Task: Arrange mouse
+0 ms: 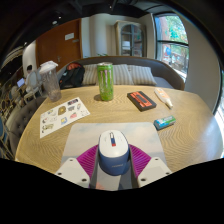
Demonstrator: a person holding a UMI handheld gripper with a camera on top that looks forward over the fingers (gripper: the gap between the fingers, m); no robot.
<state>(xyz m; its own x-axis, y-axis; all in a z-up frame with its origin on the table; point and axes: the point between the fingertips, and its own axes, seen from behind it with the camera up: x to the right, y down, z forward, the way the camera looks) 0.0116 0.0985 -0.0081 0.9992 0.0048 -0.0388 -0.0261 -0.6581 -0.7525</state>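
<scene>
The claw (113, 165) sits low over the table (100, 125) with its two fingers spread, the magenta pads (89, 160) flanking a white and grey mouse (113, 150) that lies between them; whether the pads actually press on its sides I cannot tell, since the mouse seems to rest on the table on its own and hides the inner faces, so I judge it as standing between open fingers rather than pinched; the mouse points away from the claw, toward the middle of the table; beyond it, near the far edge, stands a tall green can (105, 81); to the left of the mouse lies a printed sheet (64, 116) with pictures on it, and past that a clear cup (50, 85); to the right are a dark red packet (141, 99), a pale tube-like thing (164, 97) and a small teal item (164, 122), all well apart from the mouse; a sofa (130, 72) runs behind the table; as for risk, the mouse is smooth and rounded, so an uneven squeeze could let it squirt forward or twist out of line; a push made with loose fingers could skew it toward the sheet; a long forward sweep might reach the can and tip it.
</scene>
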